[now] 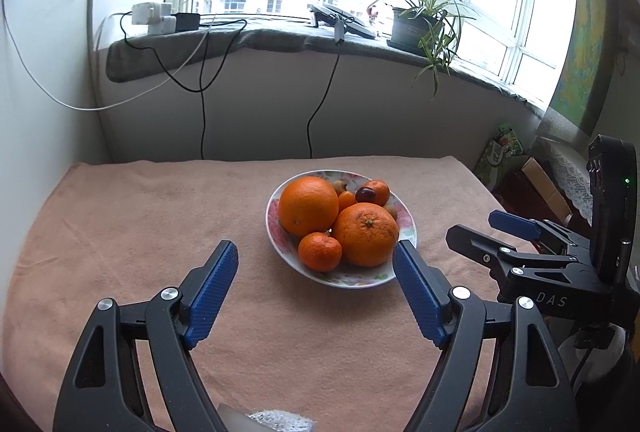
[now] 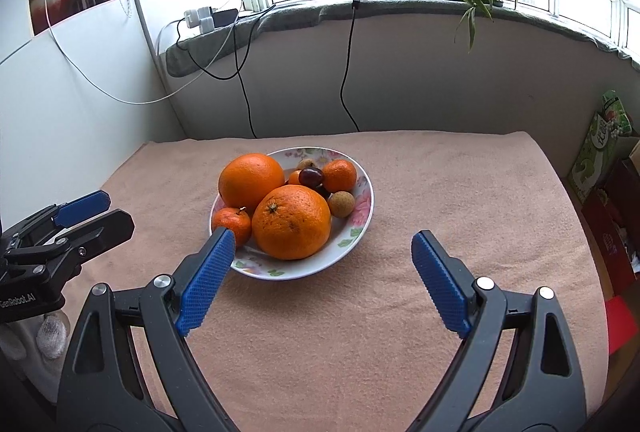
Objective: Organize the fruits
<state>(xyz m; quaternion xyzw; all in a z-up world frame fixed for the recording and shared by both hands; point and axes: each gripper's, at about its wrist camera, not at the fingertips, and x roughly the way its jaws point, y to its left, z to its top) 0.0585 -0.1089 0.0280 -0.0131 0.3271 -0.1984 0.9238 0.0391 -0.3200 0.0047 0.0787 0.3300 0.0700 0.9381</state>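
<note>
A floral white bowl (image 1: 406,228) (image 2: 348,244) sits mid-table on a peach cloth. It holds two large oranges (image 1: 308,205) (image 2: 292,222), two small mandarins (image 1: 320,251) (image 2: 340,175), a dark plum (image 1: 365,194) (image 2: 311,176), a tiny orange kumquat and brown longans (image 2: 341,204). My left gripper (image 1: 316,252) is open and empty, hovering just before the bowl. My right gripper (image 2: 322,236) is open and empty, near the bowl's front; it also shows at the right in the left wrist view (image 1: 486,226).
The peach cloth (image 1: 160,224) covers the table. White walls stand behind and at the left, with hanging cables (image 1: 320,104). A windowsill holds a potted plant (image 1: 420,24) and chargers. Boxes (image 2: 600,160) stand beyond the right table edge.
</note>
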